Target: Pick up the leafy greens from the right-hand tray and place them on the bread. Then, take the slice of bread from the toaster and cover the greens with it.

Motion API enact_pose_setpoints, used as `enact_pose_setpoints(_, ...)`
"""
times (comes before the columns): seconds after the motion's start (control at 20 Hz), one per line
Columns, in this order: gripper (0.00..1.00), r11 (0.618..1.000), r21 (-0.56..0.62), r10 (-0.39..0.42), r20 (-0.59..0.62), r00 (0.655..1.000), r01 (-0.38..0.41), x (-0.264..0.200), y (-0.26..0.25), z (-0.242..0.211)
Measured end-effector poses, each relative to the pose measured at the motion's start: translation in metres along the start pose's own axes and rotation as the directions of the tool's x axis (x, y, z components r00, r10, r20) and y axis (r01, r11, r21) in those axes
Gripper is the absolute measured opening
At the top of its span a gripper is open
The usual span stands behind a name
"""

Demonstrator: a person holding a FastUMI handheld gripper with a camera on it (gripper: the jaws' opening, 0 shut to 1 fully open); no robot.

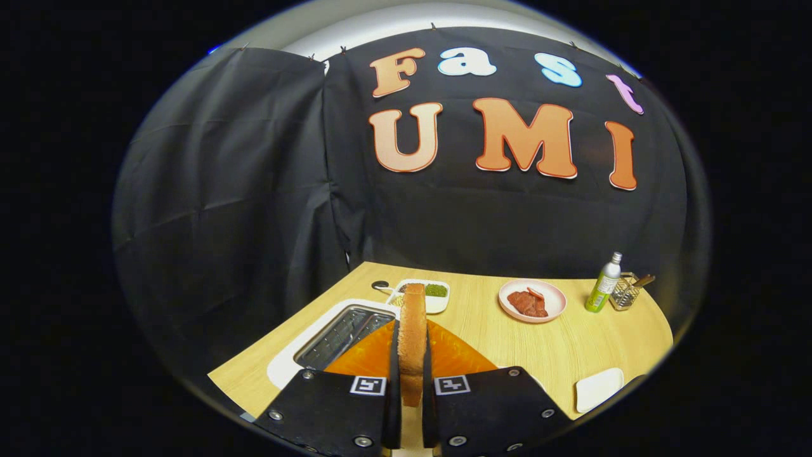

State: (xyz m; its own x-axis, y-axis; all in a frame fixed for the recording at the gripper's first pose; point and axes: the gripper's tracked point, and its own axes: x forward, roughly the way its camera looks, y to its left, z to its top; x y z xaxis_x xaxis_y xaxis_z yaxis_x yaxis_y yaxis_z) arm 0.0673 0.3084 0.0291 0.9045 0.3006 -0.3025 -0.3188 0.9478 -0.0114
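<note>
Hand-held gripper [412, 381] clenched on an upright bread slice [412, 330], orange plate [457, 355] beneath, green bottle [603, 284] on the counter [571, 343], its label unreadable

Even overhead light, warm on table [520, 343]; soft shadows only. Faint glare on bottle [604, 282] (cap brightest). Strong fisheye bending near rim, table edge curved. Sharp mid-scene; bread [412, 336] slightly soft between gripper [411, 406] fingers. Dark cloth wall swallows detail.
</note>
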Motion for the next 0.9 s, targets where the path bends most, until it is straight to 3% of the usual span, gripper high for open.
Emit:
enact_pose_setpoints(0.5, 0.14, 0.999, 0.031, -0.015, -0.084, 0.996, 0.017, 0.004, -0.034, -0.058)
enact_pose_setpoints(0.9, 0.14, 0.995, 0.095, 0.018, -0.153, 0.988, -0.003, 0.012, -0.047, -0.098)
